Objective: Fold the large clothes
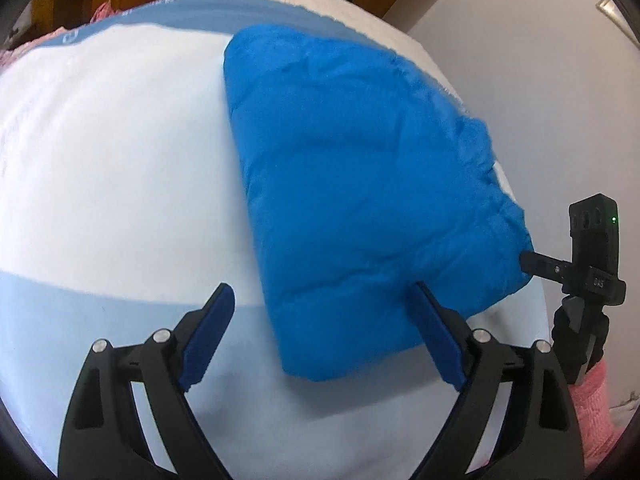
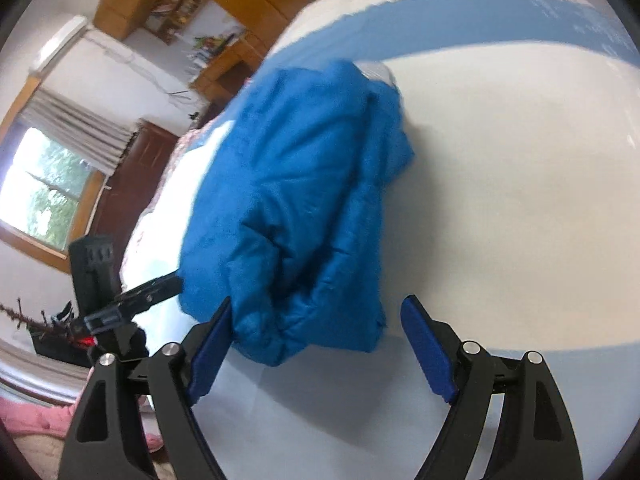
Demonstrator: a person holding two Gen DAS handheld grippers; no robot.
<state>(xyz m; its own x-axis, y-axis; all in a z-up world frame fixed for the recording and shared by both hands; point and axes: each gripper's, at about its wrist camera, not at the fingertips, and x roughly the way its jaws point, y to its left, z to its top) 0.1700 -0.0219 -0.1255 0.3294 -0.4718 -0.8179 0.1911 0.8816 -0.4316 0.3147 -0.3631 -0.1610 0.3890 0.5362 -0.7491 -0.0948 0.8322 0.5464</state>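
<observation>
Where both wrist views are read against the blue garment as landmark, the items from left to right are:

Bed cover (image 1: 100, 152): white with pale blue bands; it extends left of the blue garment and under it in the left wrist view.

Left gripper (image 1: 324, 332): jaws stand wide, nothing clamped. Its left pad is over bare cover, left of the garment's near corner. Its right pad overlaps the garment's near edge in the picture; contact cannot be confirmed.

Blue garment (image 1: 360, 184): a puffy quilted piece folded into a compact bundle, lying flat on the bed cover, right of centre in the left wrist view. Its near corner lies between the left gripper's pads, without being pinched.

Right gripper (image 1: 540, 266), seen from the left wrist: one black finger points at the garment's right edge, tip at the fabric; a pink sleeve (image 1: 592, 412) is below it.

Window (image 2: 44, 196), right wrist view: far left of the garment, beside a dark wooden door (image 2: 132, 184).

Left gripper (image 2: 156, 290), seen from the right wrist: a black finger reaches the garment's lower left edge.

Blue garment (image 2: 304, 200), right wrist view: the bundle shows stacked layers with a fold running along its right side.

Right gripper (image 2: 320, 348): jaws spread wide, holding nothing. The left pad sits against the garment's near lump; the right pad is apart from the garment, over the cover.
</observation>
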